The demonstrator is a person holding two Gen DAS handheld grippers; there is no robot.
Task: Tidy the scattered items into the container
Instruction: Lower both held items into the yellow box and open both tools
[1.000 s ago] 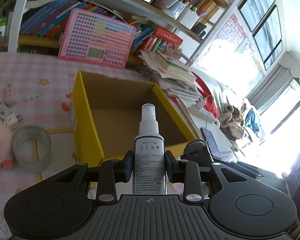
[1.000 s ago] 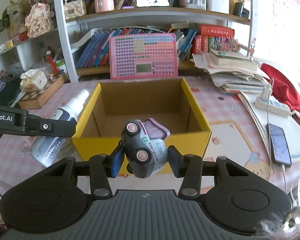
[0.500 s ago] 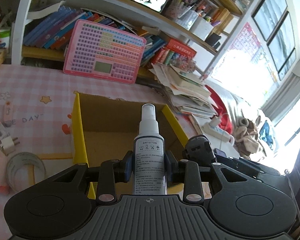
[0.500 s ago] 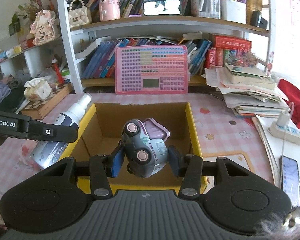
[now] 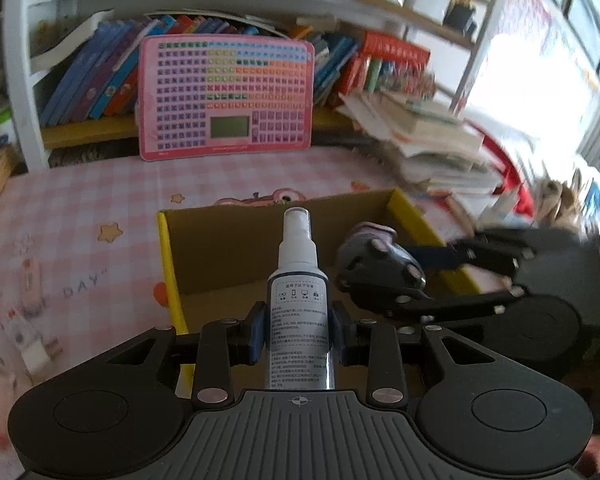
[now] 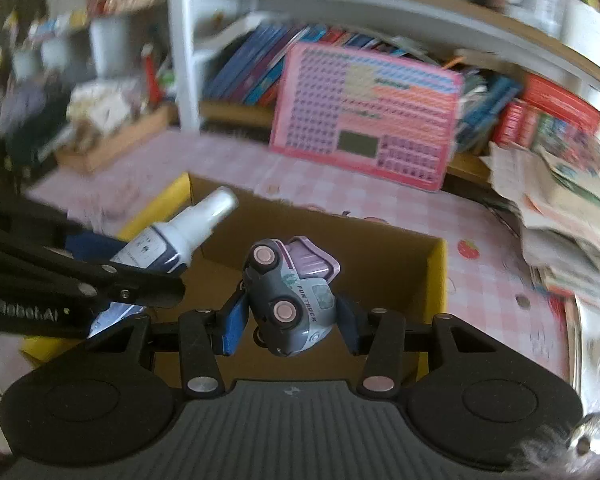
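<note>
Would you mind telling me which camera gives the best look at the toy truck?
The right wrist view: the toy truck sits centred and sharp in the right gripper. The left wrist view shows it off to one side, blurred.

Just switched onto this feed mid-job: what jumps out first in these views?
The white spray bottle with a dark label, clamped upright in the left gripper, and the grey-and-lilac toy truck, pinched in the right gripper. Both hang over the open yellow-rimmed cardboard box on the pink checked tablecloth. Behind it, a pink keyboard toy leans against the bookshelf.
</note>
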